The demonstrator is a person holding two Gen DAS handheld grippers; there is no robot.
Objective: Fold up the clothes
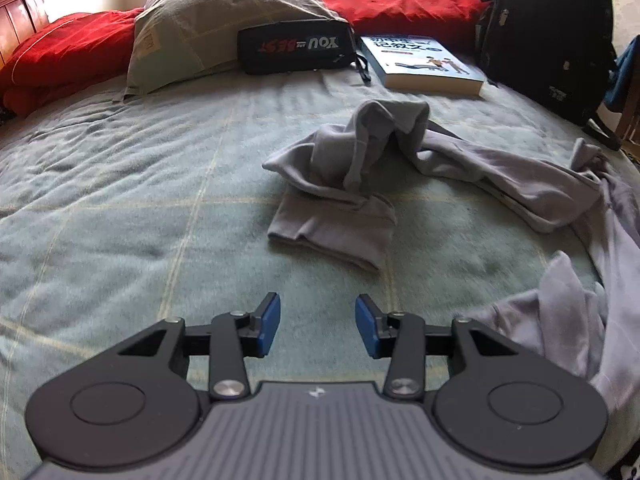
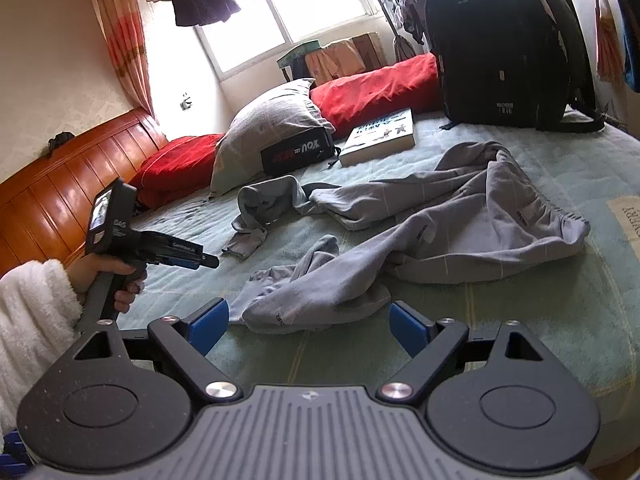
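Grey trousers: crumpled and spread unfolded across the green blanket, one leg end bunched near the middle of the bed.
Left gripper: jaws partly apart, nothing between them, over bare blanket short of a trouser cuff.
Right gripper: jaws wide apart, a trouser leg end lying between the pads, not pinched.
Behind: pillow, book, black backpack.

sunlit window, wooden headboard, green-blanketed bed
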